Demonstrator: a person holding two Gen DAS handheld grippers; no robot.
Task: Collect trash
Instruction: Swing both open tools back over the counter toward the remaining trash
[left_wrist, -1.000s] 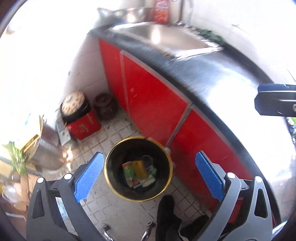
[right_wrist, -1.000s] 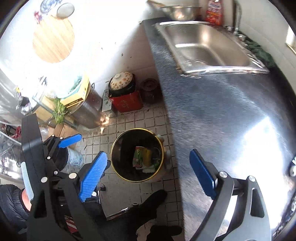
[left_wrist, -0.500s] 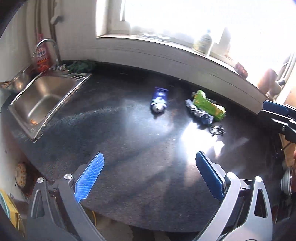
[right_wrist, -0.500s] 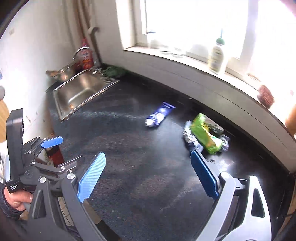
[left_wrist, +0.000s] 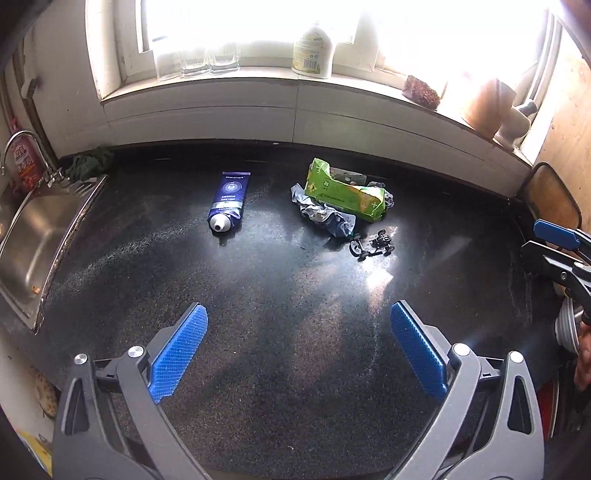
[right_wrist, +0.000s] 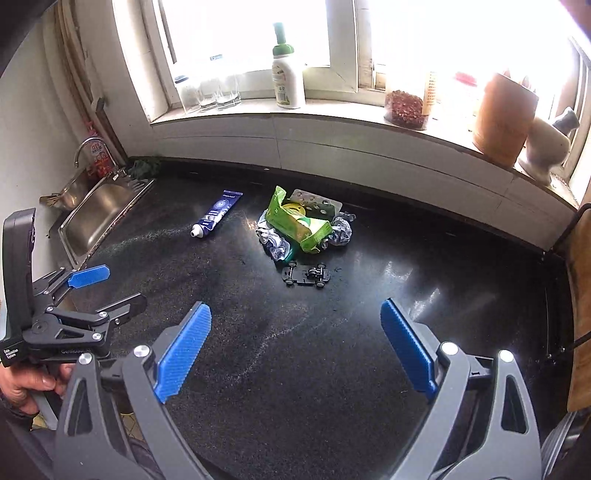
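On the black countertop (left_wrist: 277, 302) lie a blue tube (left_wrist: 228, 202) (right_wrist: 215, 214), a green wrapper (left_wrist: 343, 192) (right_wrist: 297, 221) on crumpled silvery foil (left_wrist: 325, 216) (right_wrist: 273, 242), a blister pack (right_wrist: 314, 201) behind it, and a small black toy car chassis (left_wrist: 373, 245) (right_wrist: 306, 275). My left gripper (left_wrist: 297, 350) is open and empty, well short of the trash. My right gripper (right_wrist: 295, 347) is open and empty, nearer the car chassis. Each gripper shows at the edge of the other's view.
A steel sink (left_wrist: 26, 236) (right_wrist: 99, 210) with a tap is at the left. The windowsill holds glasses (right_wrist: 210, 92), a white bottle (right_wrist: 288, 74) (left_wrist: 314, 51), a jar (right_wrist: 404, 105) and a wooden pot (right_wrist: 504, 118). A wooden board (right_wrist: 580, 302) stands at the right.
Both grippers have swung up from the floor bin, across the sink, to face the counter trash under the window. Both jaws stay open.
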